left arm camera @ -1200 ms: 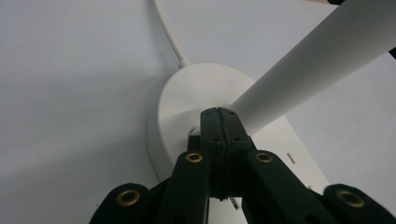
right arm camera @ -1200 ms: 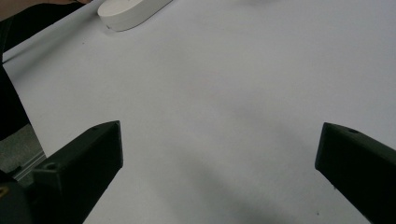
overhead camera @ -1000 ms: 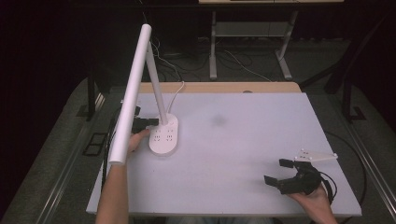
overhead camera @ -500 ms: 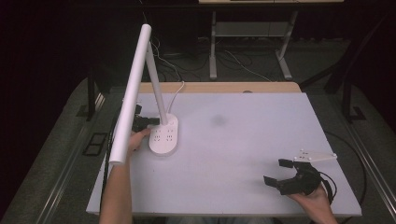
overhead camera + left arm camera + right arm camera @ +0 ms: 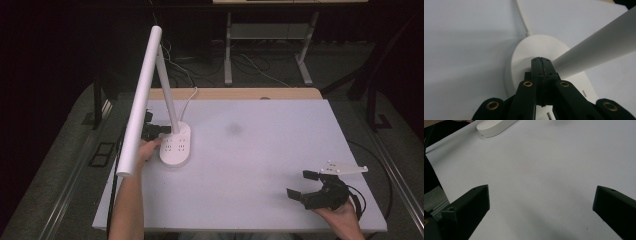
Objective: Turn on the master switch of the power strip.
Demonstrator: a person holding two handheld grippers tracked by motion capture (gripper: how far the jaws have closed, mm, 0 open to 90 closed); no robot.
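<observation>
A: Where does the white plastic desk lamp (image 5: 175, 145) with the oval base and long tube head stand?

B: On the left part of the white-topped bench (image 5: 260, 150), its cord running off toward the far edge.

A: And the left gripper (image 5: 159, 131)?

B: Its jaws are pressed together with nothing between them, their tips over the lamp's base, right beside the slanted stem.

A: The right gripper (image 5: 303, 184)?

B: It sits near the bench's right front corner, well apart from the lamp, jaws spread wide and empty above the bare surface.

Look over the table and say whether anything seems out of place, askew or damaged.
Nothing stands out. The white lamp stands upright on the table, and only a faint grey smudge marks the top.
</observation>
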